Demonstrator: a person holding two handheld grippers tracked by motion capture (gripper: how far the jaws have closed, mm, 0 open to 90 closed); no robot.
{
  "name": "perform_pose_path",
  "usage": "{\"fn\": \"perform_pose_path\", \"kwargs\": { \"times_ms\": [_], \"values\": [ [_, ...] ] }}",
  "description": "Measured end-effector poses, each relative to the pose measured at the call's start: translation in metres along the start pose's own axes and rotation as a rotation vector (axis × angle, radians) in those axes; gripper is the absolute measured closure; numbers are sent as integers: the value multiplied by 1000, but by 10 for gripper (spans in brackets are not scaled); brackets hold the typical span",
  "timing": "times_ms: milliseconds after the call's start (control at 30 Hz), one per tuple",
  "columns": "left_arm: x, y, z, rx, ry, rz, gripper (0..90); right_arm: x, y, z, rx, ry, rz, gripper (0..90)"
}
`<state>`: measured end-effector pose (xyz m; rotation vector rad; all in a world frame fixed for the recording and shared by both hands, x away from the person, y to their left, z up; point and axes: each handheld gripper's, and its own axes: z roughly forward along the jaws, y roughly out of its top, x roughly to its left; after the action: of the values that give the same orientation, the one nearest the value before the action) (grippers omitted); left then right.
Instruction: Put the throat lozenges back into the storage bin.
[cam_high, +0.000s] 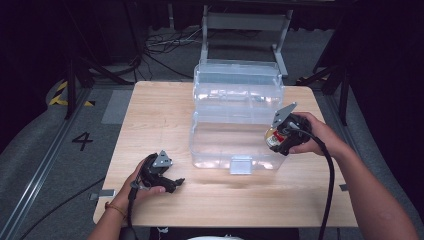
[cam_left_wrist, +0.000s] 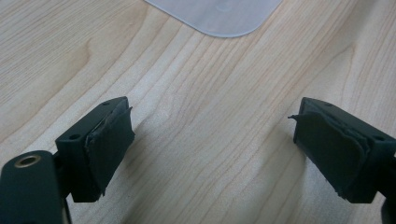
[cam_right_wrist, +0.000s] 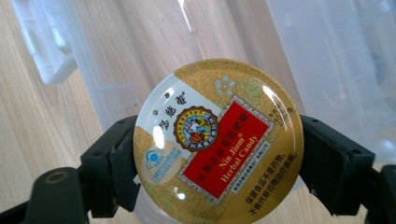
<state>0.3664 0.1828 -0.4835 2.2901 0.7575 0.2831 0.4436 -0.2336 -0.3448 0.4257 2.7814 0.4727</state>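
Observation:
A round gold candy tin (cam_right_wrist: 218, 142) with a red label is clamped by its rim between the black jaws of my right gripper (cam_right_wrist: 217, 163). In the high view the tin (cam_high: 272, 137) hangs at the right edge of a clear plastic box (cam_high: 235, 117) whose lid stands open. My left gripper (cam_high: 176, 183) rests low on the wooden table (cam_high: 150, 110) at the front left. Its jaws stand wide apart over bare wood, with nothing between its pads (cam_left_wrist: 109, 142). A corner of the clear box (cam_left_wrist: 219, 16) shows beyond them.
The clear box has a latch tab (cam_high: 241, 165) at its front edge. Bare wood lies left of the box and along the table's front. A metal frame (cam_high: 245, 25) and cables stand on the floor behind the table.

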Motion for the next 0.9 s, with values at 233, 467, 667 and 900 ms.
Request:
{"fn": "perform_pose_path", "kwargs": {
  "times_ms": [233, 467, 667, 900],
  "values": [
    [0, 0, 0, 0, 0, 0, 122, -8, -1, 17, 31, 33, -27, 203],
    [0, 0, 0, -1, 0, -1, 122, -7, -2, 27, 70, 51, -59, 202],
    [0, 0, 0, -1, 2, -3, 122, -9, -4, 33, 97, 72, -61, 202],
    [0, 0, 0, -1, 2, -2, 122, -14, -9, 35, 115, 72, -62, 202]
  ]
}}
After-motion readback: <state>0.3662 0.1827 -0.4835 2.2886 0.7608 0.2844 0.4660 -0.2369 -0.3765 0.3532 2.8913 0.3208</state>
